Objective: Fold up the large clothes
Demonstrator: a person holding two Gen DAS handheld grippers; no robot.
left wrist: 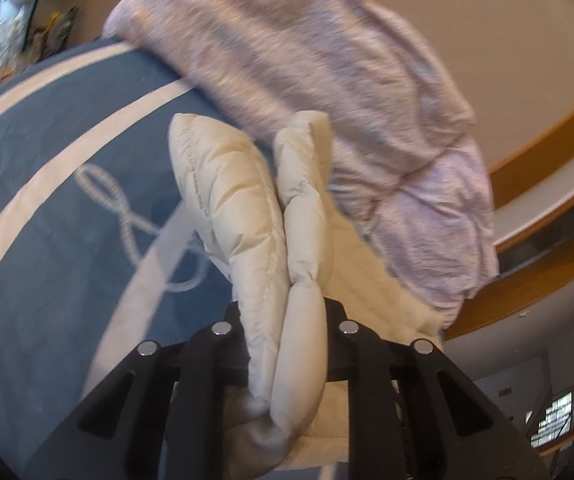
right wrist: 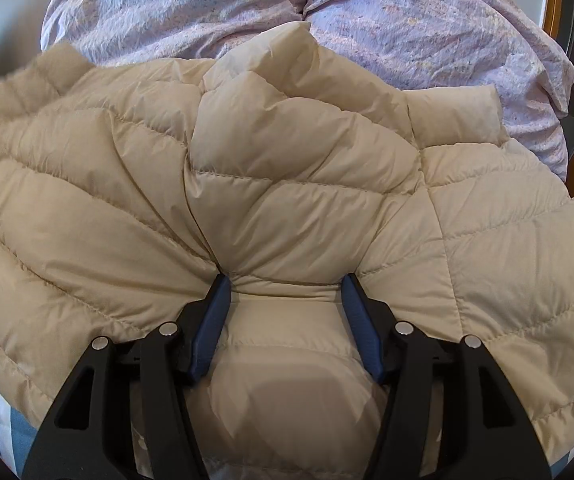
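— So, any writing readable?
— None I can make out. The left gripper (left wrist: 283, 320) is clamped on the cream puffer jacket (right wrist: 287, 184); the right gripper (right wrist: 287, 292) pinches its bunched fold. It lies on the bed (left wrist: 47, 152), against the lilac duvet (right wrist: 427, 28).

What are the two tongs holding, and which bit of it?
Both hold the cream puffy jacket. The left tongs pinch a doubled-over padded edge. The right tongs squeeze a bunched fold of its quilted body; which part of the jacket that is cannot be told.
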